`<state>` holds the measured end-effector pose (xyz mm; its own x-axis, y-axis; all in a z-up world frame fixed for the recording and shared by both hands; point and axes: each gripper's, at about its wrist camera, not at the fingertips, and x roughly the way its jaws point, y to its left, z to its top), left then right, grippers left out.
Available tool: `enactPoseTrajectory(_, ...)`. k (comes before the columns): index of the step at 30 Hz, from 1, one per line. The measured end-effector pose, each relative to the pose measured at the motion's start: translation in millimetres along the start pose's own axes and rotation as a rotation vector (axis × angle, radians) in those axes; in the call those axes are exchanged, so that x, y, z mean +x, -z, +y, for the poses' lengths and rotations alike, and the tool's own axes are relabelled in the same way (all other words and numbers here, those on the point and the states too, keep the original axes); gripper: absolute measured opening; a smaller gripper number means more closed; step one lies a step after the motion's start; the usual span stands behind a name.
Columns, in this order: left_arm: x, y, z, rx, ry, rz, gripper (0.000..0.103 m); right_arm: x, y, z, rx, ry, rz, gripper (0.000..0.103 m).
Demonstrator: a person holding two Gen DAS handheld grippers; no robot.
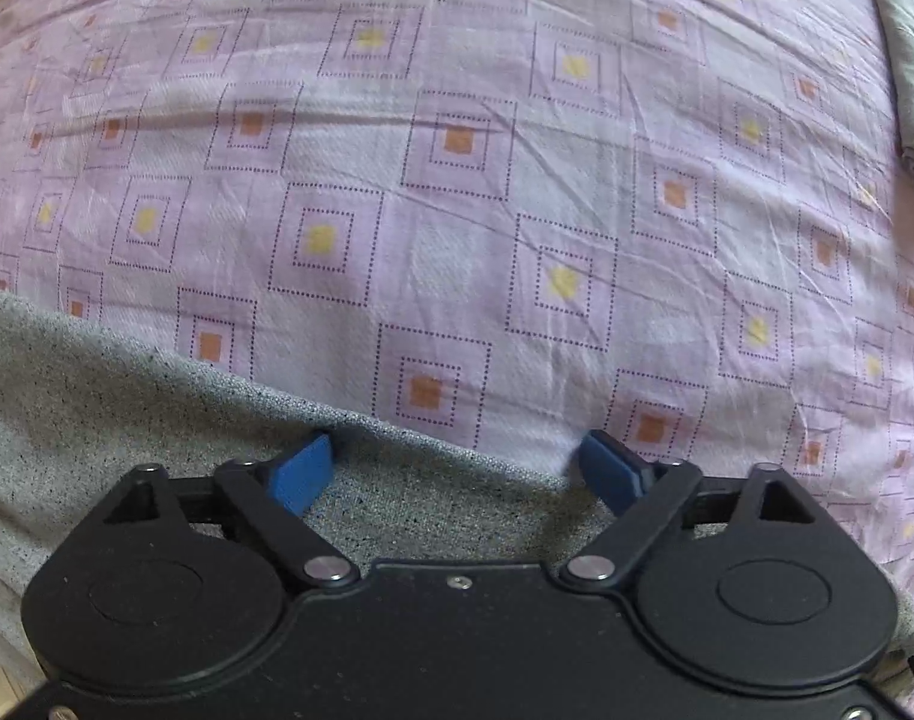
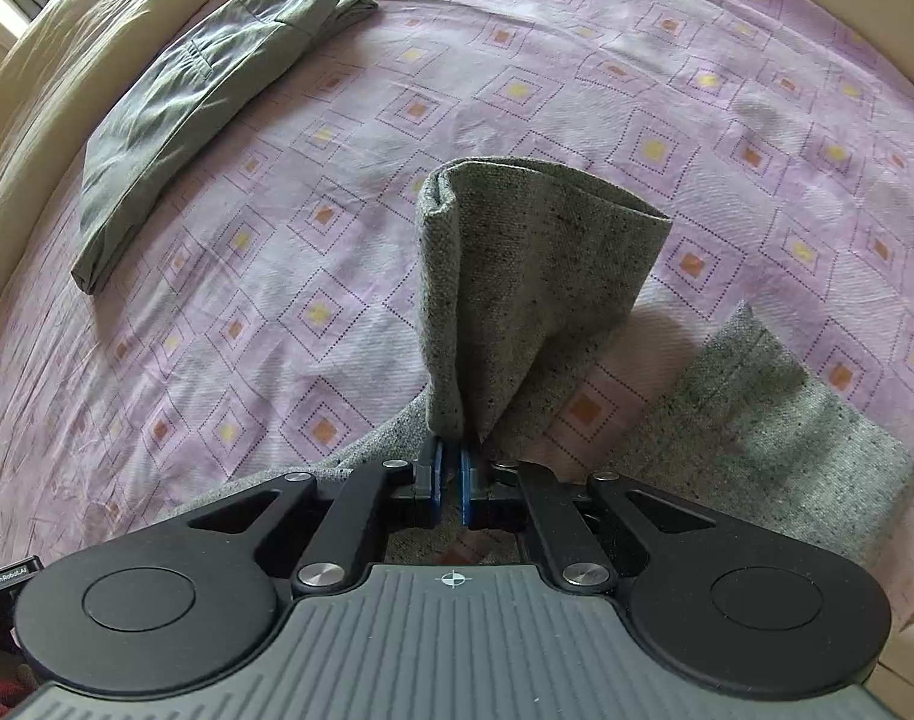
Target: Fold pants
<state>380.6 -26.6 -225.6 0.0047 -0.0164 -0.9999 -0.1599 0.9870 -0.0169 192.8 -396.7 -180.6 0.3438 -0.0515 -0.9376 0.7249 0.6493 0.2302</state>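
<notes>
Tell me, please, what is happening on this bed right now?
A person is folding grey speckled pants on a bed with a pink patterned sheet. The right tongs are shut on one pant leg, lifted off the sheet. The left tongs are open over the pants' edge, gripping nothing. Another pair, green pants, lies folded near the bed's edge.

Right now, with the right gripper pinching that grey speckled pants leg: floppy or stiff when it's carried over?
Likely floppy: the grey pants leg droops in a loose cone from the right gripper, hem sagging open. Probably thick, fairly heavy knit, so it should drape rather than flutter. The left gripper is open over the fabric edge, so nothing pins that end.
</notes>
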Motion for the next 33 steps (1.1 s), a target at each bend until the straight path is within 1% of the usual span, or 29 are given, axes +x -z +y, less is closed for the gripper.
enactPoseTrajectory(1,-7,0,-2,0.020,0.004,-0.026,0.054,-2,0,0,-0.001,-0.007,-0.004,0.006)
enactPoseTrajectory(2,-14,1,-2,0.050,0.021,-0.053,0.002,-4,-2,0,-0.003,-0.016,-0.008,0.006)
enactPoseTrajectory(4,-24,1,1,0.070,0.077,-0.072,0.000,-7,-6,3,-0.017,-0.031,-0.018,0.006)
enactPoseTrajectory(7,-51,5,4,0.109,0.072,-0.172,0.000,-15,-14,8,-0.041,-0.064,-0.043,0.006)
enactPoseTrajectory(9,-76,4,5,0.138,0.090,-0.237,0.000,-23,-21,11,-0.048,-0.099,-0.067,0.006)
enactPoseTrajectory(11,-94,4,6,0.157,0.094,-0.274,0.000,-30,-28,14,-0.053,-0.128,-0.087,0.006)
enactPoseTrajectory(13,-101,-1,8,0.182,0.124,-0.265,0.002,-36,-34,18,-0.065,-0.149,-0.100,0.006)
enactPoseTrajectory(14,-98,-4,9,0.218,0.162,-0.262,0.008,-38,-37,19,-0.071,-0.154,-0.102,0.006)
enactPoseTrajectory(15,-95,-5,5,0.290,0.196,-0.259,0.026,-39,-38,19,-0.074,-0.157,-0.103,0.006)
enactPoseTrajectory(16,-93,-4,2,0.383,0.216,-0.257,0.038,-40,-41,20,-0.078,-0.161,-0.101,0.006)
enactPoseTrajectory(17,-91,3,-5,0.509,0.227,-0.263,0.059,-40,-42,20,-0.080,-0.164,-0.100,0.006)
enactPoseTrajectory(18,-89,11,-11,0.645,0.212,-0.273,0.073,-41,-42,20,-0.083,-0.166,-0.100,0.006)
enactPoseTrajectory(19,-84,17,-14,0.752,0.177,-0.283,0.073,-42,-42,20,-0.085,-0.167,-0.098,0.006)
enactPoseTrajectory(20,-81,25,-18,0.836,0.139,-0.279,0.071,-42,-41,20,-0.086,-0.166,-0.098,0.006)
enactPoseTrajectory(21,-74,26,-20,0.892,0.113,-0.253,0.071,-42,-40,19,-0.085,-0.164,-0.098,0.006)
enactPoseTrajectory(22,-67,26,-20,0.930,0.106,-0.224,0.071,-41,-39,18,-0.082,-0.161,-0.095,0.006)
enactPoseTrajectory(25,-50,27,-17,0.994,0.081,-0.184,0.071,-37,-36,16,-0.064,-0.148,-0.083,0.006)
enactPoseTrajectory(29,-29,24,-12,1.035,0.078,-0.118,0.071,-33,-34,18,-0.064,-0.129,-0.073,0.006)
enactPoseTrajectory(31,-16,25,-13,1.067,0.060,-0.071,0.074,-32,-35,20,-0.061,-0.124,-0.072,0.006)
enactPoseTrajectory(33,-12,27,-12,1.078,0.086,-0.059,0.079,-30,-37,23,-0.061,-0.121,-0.070,0.006)
